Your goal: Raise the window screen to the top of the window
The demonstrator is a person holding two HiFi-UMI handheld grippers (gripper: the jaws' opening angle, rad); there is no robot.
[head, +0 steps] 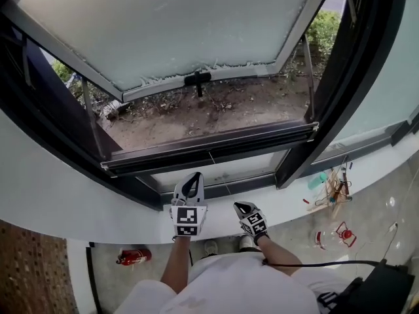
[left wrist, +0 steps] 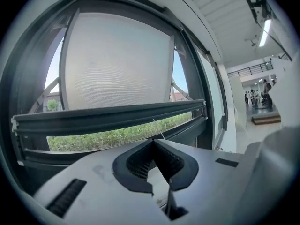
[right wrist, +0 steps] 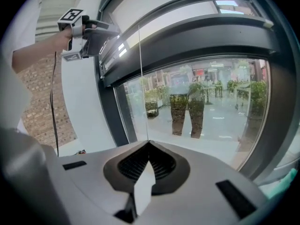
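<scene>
One cord is pinched in the right claw.

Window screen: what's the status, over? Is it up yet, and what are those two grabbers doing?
Right gripper shut on thin pull cord; left gripper shut, empty. Dark screen bar low in opening, not yet raised. Nothing visibly blocking.

The right gripper pinches a thin vertical cord.
</scene>
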